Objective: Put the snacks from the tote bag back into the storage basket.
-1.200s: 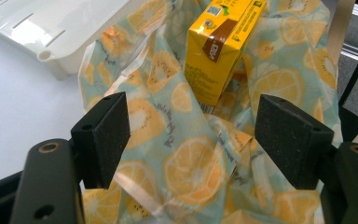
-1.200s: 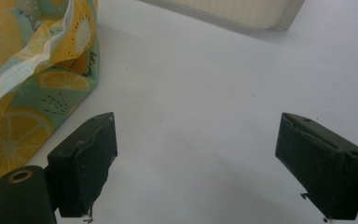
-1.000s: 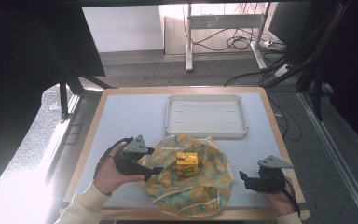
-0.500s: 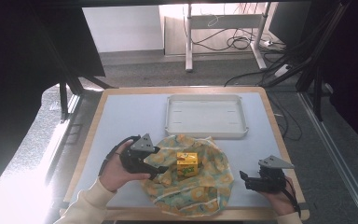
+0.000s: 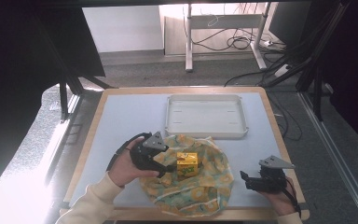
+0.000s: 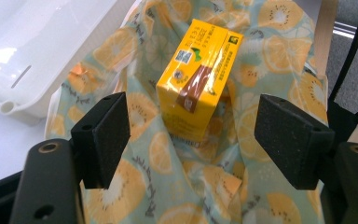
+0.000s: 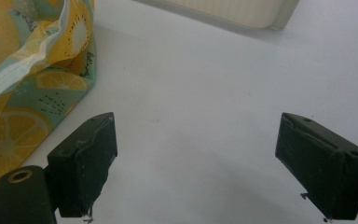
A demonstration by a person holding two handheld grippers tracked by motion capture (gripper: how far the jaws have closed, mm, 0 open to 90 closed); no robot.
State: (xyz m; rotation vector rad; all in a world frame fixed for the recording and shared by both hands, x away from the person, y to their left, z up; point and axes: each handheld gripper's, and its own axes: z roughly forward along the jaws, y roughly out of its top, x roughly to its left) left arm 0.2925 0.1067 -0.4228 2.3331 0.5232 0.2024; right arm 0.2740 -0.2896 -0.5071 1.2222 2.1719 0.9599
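A small yellow drink carton stands on a crumpled cloth with an orange-slice print at the table's front middle. My left gripper is open, its jaws just short of the carton on the carton's left side, over the cloth. My right gripper is open over bare table to the right of the cloth, holding nothing.
A white shallow tray lies behind the cloth, towards the table's far side. The table top is pale blue-grey with a wooden rim. Dark frame posts stand off the table at both sides.
My left gripper has moved right over the cloth's edge towards the carton. The right gripper has stayed in place.
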